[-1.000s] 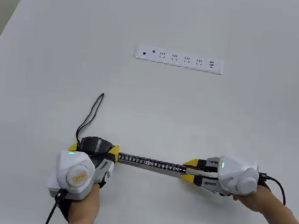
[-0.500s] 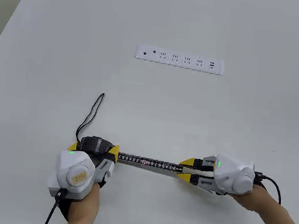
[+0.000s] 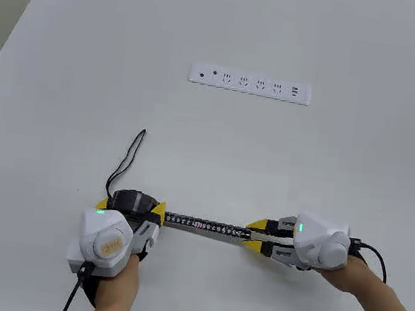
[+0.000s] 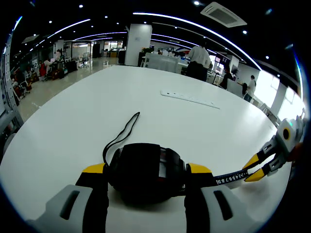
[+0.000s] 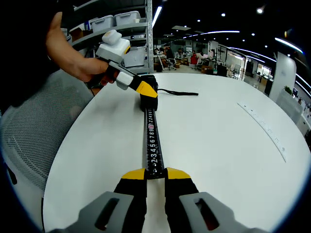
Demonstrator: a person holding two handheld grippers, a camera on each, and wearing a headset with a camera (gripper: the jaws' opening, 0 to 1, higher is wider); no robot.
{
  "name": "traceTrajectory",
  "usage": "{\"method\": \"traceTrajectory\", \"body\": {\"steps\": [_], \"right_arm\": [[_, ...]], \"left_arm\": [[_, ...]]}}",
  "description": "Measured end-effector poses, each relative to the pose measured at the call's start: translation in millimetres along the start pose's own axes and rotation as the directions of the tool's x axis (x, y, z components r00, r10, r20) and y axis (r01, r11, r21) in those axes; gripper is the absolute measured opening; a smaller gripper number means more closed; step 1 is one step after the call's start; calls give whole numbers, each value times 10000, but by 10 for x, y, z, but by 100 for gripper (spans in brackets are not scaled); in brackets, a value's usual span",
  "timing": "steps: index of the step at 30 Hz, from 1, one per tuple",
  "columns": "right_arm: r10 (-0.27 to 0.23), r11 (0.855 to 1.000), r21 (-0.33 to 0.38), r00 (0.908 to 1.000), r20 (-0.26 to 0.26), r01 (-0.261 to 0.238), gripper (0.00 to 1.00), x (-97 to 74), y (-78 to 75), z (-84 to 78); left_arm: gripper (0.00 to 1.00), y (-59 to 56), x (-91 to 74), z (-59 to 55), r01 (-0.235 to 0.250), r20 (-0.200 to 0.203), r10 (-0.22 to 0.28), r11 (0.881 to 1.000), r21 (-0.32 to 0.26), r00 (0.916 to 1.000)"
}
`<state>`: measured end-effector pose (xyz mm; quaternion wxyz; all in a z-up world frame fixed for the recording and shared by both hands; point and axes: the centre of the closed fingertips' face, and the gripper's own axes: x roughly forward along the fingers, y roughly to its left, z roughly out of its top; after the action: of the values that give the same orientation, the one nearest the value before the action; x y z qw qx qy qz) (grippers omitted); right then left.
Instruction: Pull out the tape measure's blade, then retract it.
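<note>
Head view hides half the tape measure case behind my left gripper, which is clamped on it at 7 o'clock. My right gripper pinches the blade, its end buried between the jaws. White table, power strip at 12 o'clock; open hall with shelving beyond.

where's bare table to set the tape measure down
Bare table between the power strip and the blade, right of the black strap; also beyond the power strip. Crowded along the blade, from the tape measure to the right hand-held gripper.
</note>
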<state>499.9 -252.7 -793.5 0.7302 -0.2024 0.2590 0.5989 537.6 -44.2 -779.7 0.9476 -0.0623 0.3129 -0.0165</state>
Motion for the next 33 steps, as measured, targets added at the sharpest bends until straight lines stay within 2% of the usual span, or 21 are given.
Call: {"method": "traceTrajectory", "body": {"steps": [33], "right_arm": [[105, 9999, 22, 9999, 126, -105, 12, 81, -7, 79]], "left_arm": [[60, -5, 10, 16, -5, 17, 5, 10000, 35, 10000]]}}
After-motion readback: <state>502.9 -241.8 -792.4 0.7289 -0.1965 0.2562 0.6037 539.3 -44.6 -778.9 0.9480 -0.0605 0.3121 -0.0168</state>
